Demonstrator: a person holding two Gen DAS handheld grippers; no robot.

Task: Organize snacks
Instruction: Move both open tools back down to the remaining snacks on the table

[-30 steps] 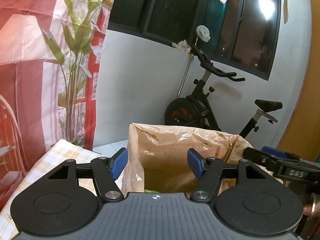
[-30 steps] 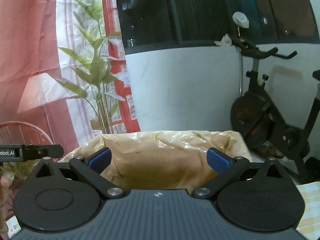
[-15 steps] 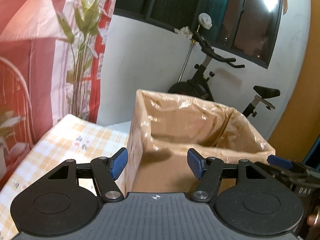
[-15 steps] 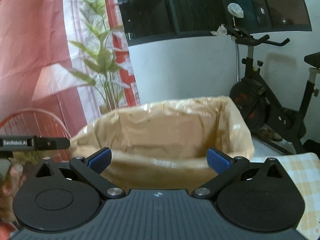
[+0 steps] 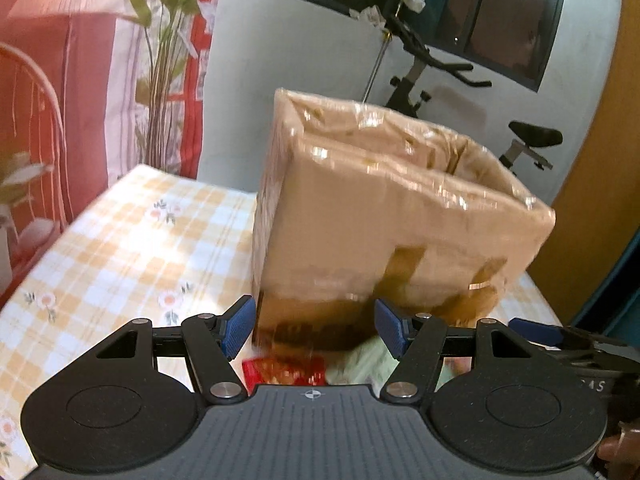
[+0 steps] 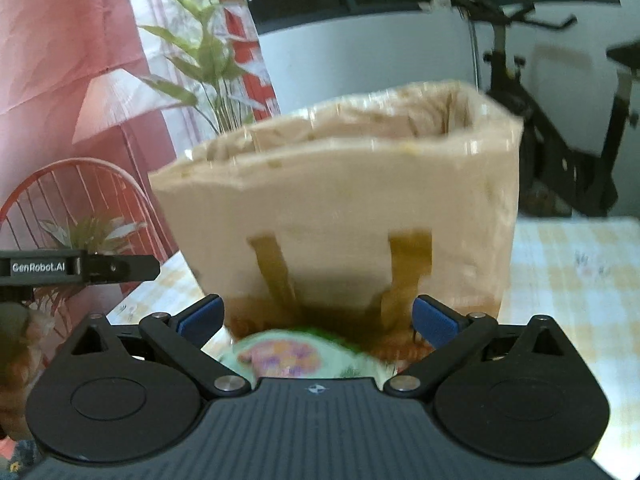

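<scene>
Crinkly red snack packet (image 5: 284,370) and green one (image 6: 304,354) lie before the cardboard box (image 5: 392,232); light, slippery, best pinched at edges. Both grippers' jaws stand apart, empty.

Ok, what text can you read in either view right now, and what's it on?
"GenRobot.AI": on the side of the left gripper, seen from the right wrist.
"AS": end of a cut-off label on the right gripper, seen from the left wrist.
Red packet, green packet, box: print too blurred to read, or none.
</scene>
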